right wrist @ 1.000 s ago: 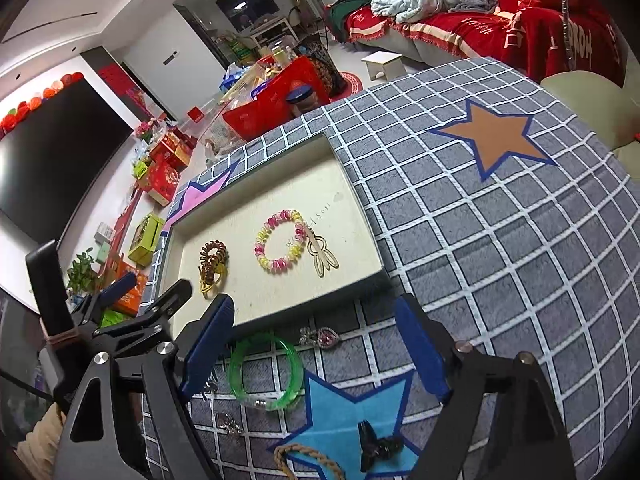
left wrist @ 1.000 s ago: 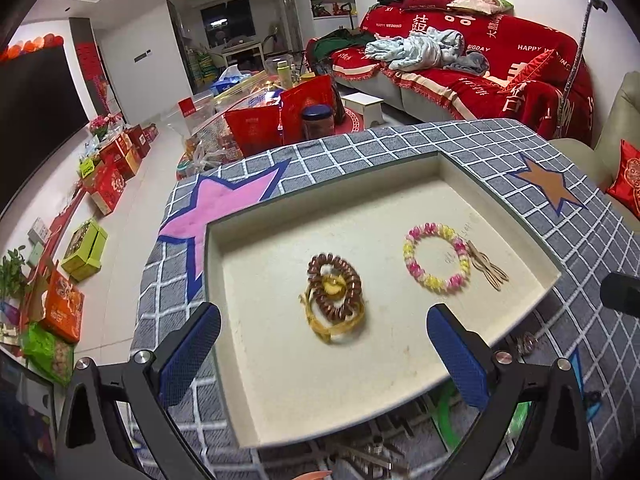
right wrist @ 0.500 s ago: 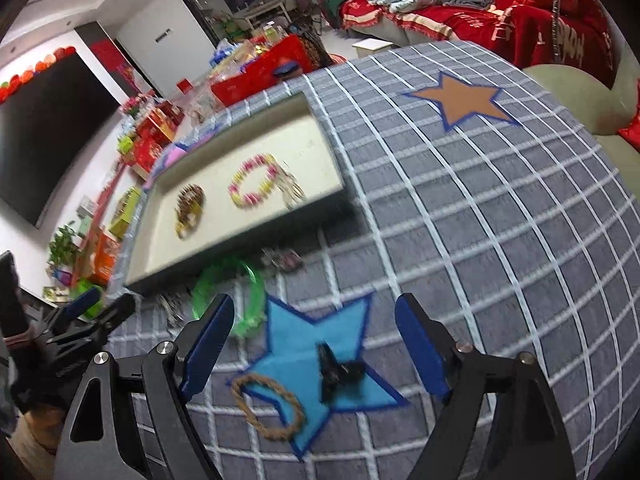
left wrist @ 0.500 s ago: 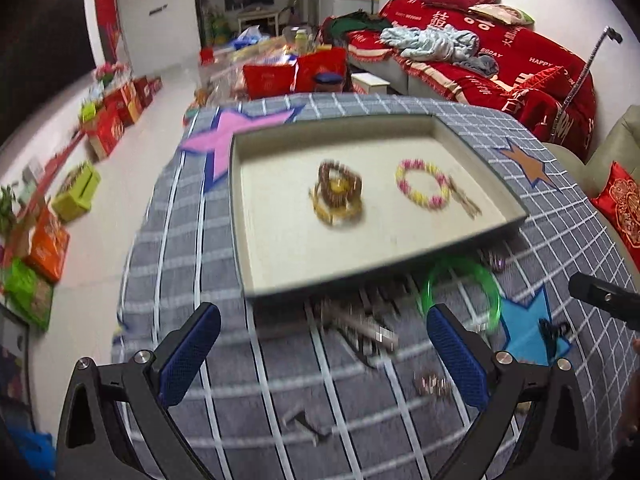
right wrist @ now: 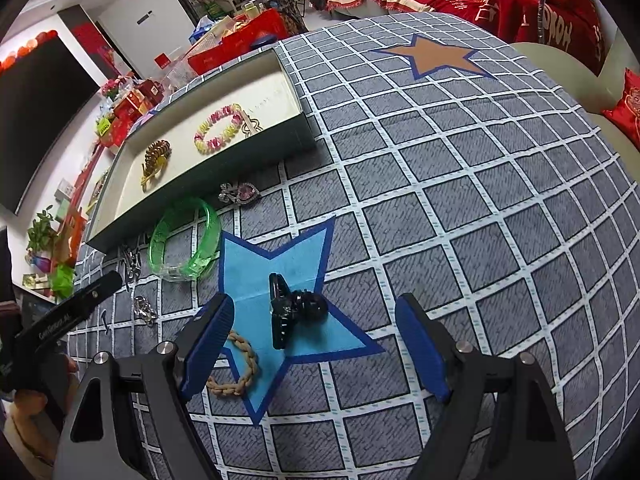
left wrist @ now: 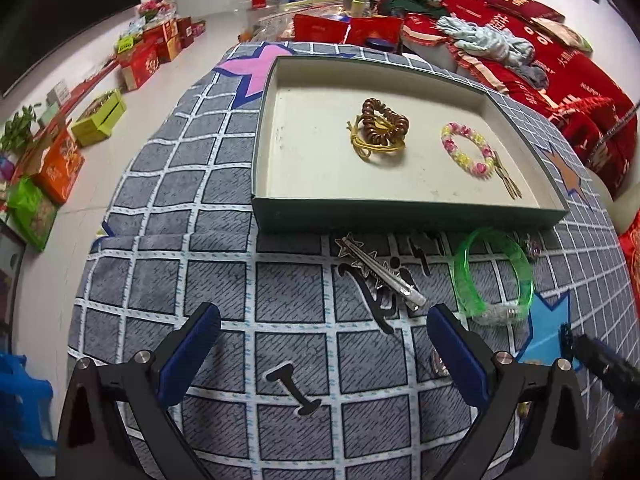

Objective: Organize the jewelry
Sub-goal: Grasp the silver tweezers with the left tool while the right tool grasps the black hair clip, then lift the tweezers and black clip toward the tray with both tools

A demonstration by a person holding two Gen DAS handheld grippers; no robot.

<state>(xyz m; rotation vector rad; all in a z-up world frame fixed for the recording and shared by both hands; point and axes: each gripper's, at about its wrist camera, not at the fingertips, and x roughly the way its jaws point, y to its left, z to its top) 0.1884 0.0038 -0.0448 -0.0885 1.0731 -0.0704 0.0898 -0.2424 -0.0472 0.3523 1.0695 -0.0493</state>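
Note:
A shallow tray (left wrist: 408, 216) (right wrist: 208, 184) holds a brown spiral hair tie with a yellow band (left wrist: 380, 126) (right wrist: 157, 157), a pink-and-yellow bead bracelet (left wrist: 466, 148) (right wrist: 219, 129) and a gold clip (left wrist: 508, 184). In front of it lie a silver star hair clip (left wrist: 378, 270), a green bangle (left wrist: 494, 276) (right wrist: 185, 240) and a heart brooch (right wrist: 239, 193). My left gripper (left wrist: 324, 354) hangs open over bare cloth just short of the silver clip. My right gripper (right wrist: 314, 346) is open, with a black claw clip (right wrist: 290, 310) between its fingers, untouched, and a braided bracelet (right wrist: 236, 368) by its left finger.
The round table wears a grey checked cloth (right wrist: 460, 208) with blue, orange and pink stars. A small silver piece (right wrist: 144, 310) lies near the left gripper's finger (right wrist: 68, 316). Boxes line the floor at left; a red sofa (left wrist: 560, 64) stands beyond the table.
Both grippers pulled back from the tray and sank toward the cloth. The left view now looks at the silver clip rather than the tray's inside; the black claw clip came between the right fingers.

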